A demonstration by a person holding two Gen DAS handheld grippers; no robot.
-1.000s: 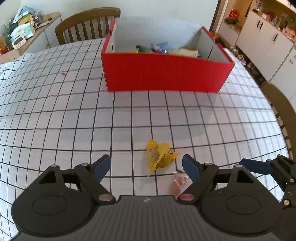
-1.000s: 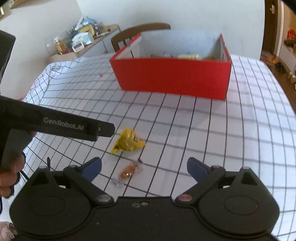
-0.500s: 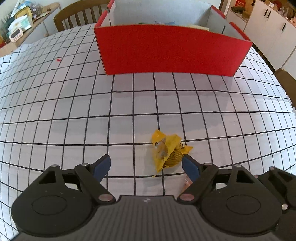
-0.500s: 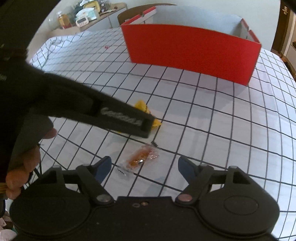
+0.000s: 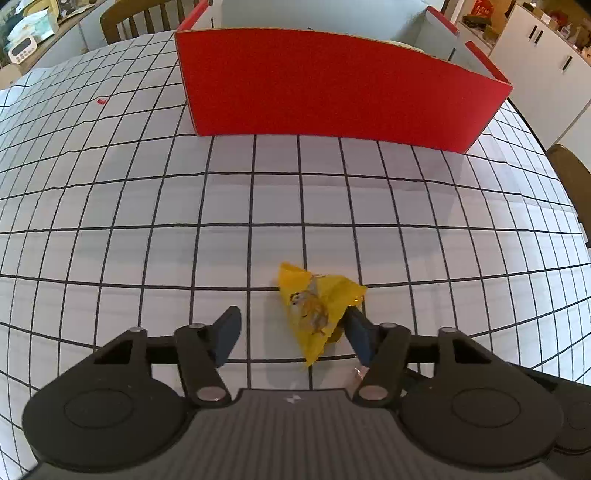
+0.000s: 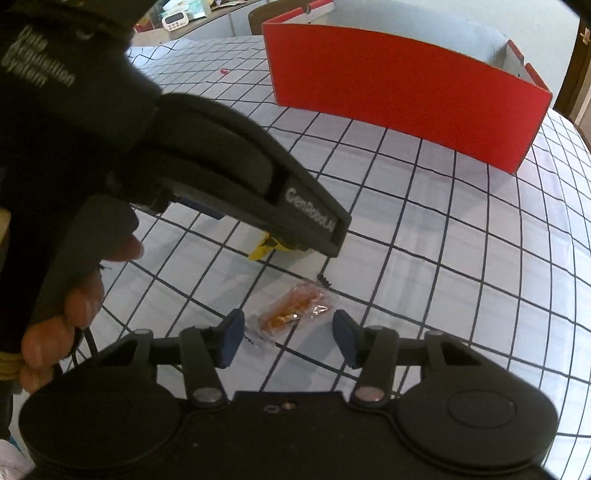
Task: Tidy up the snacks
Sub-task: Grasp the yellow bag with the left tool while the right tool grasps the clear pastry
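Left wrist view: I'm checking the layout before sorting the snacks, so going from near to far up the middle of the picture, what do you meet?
Left claw, closing around the snack → yellow snack packet → bare checked tablecloth → red box → chair behind it.

A grid-patterned cloth (image 5: pixel 147 206) covers the tabletop; wooden chair (image 5: pixel 127 18) behind, white cabinets (image 5: pixel 546 62) at right, a timer (image 5: pixel 20 51) far left.

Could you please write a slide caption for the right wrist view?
Right gripper closing its fingers around a clear orange snack packet on the checked tablecloth.
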